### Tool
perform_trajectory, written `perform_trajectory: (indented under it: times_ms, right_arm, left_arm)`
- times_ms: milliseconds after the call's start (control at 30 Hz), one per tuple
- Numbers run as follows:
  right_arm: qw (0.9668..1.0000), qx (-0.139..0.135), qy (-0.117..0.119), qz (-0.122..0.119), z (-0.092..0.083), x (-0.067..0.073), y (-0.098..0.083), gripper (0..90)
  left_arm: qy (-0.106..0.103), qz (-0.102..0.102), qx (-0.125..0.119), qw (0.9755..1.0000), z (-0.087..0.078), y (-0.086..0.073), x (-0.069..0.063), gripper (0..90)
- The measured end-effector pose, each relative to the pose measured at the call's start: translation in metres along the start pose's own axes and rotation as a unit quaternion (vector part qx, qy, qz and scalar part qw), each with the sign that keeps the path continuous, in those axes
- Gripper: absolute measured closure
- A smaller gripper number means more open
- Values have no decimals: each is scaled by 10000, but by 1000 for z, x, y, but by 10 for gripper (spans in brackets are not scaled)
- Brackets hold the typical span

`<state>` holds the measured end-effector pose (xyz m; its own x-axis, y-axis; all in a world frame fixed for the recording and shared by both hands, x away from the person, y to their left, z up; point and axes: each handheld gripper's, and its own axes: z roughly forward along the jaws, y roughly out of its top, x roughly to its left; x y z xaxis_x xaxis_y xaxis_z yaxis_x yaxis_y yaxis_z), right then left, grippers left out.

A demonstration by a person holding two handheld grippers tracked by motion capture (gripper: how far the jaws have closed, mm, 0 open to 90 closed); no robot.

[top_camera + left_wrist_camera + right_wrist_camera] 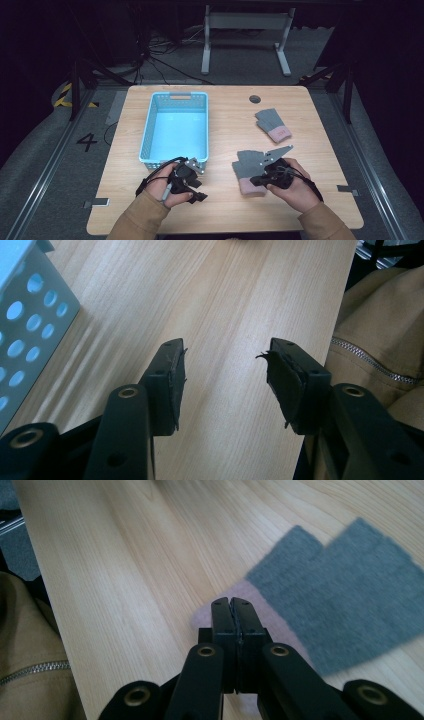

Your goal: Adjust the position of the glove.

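From the high view, there's a light wooden desk [225, 200] with a pale blue basket [175, 127] sitting toward the back left, nothing in it. Two grey gloves with pink cuffs are out on the right half. The far glove [272, 125] lies by itself, well apart from both hands. The near glove [248, 170] is right in front of the person, and the right tool [257, 180] is down at its pink cuff end, with the grey plate on top of it sticking out over the glove. The left tool [192, 192] sits just off the near corner of the basket, over bare wood, well clear of either glove. Tan sleeves come in from the bottom.

Left gripper view: the left tool [225, 380] has its jaws spread wide, with just wood grain between them, so it's got hold of nothing. The basket [30, 315], with its round holes, is at the left edge, and a tan jacket [380, 340] with a zipper shows on the right.

Right gripper view: the right tool [233, 611] has its jaws pressed completely together. The tips sit over the pale pink cuff of the near glove [345, 600], whose grey part spreads out to the right. I can't tell if any fabric is actually pinched between them. Looks like just the two pads meeting.
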<state>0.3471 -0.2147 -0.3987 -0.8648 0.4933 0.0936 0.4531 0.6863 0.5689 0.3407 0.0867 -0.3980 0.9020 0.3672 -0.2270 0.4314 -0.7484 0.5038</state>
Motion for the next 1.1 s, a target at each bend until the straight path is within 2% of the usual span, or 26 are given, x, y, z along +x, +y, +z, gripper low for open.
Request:
perform_trajectory:
  times_ms: [100,200,367,500,700,833,1100]
  right_arm:
    - [10000,22,47,-61,8,5,7,900]
    - [9998,53,62,-185,17,10,14,900]
    - [9998,61,62,-206,24,13,14,900]
    - [9997,35,85,-232,30,16,14,900]
    - [9996,72,122,-247,36,17,13,900]
    - [9996,123,123,-235,41,18,12,900]
    - [9994,292,123,-143,50,19,9,900]
  left_arm:
    - [17,-8,6,10000,1,0,0,496]
    - [-56,-128,-66,9999,0,-1,1,484]
    - [-112,-260,-119,9995,-2,-2,4,477]
    - [-225,-256,-196,9992,-6,-3,6,474]
    - [-154,-332,-291,9989,-10,-3,7,468]
    - [80,-250,-352,9990,-11,-3,5,468]
    - [239,-243,-373,9987,-13,-4,4,484]
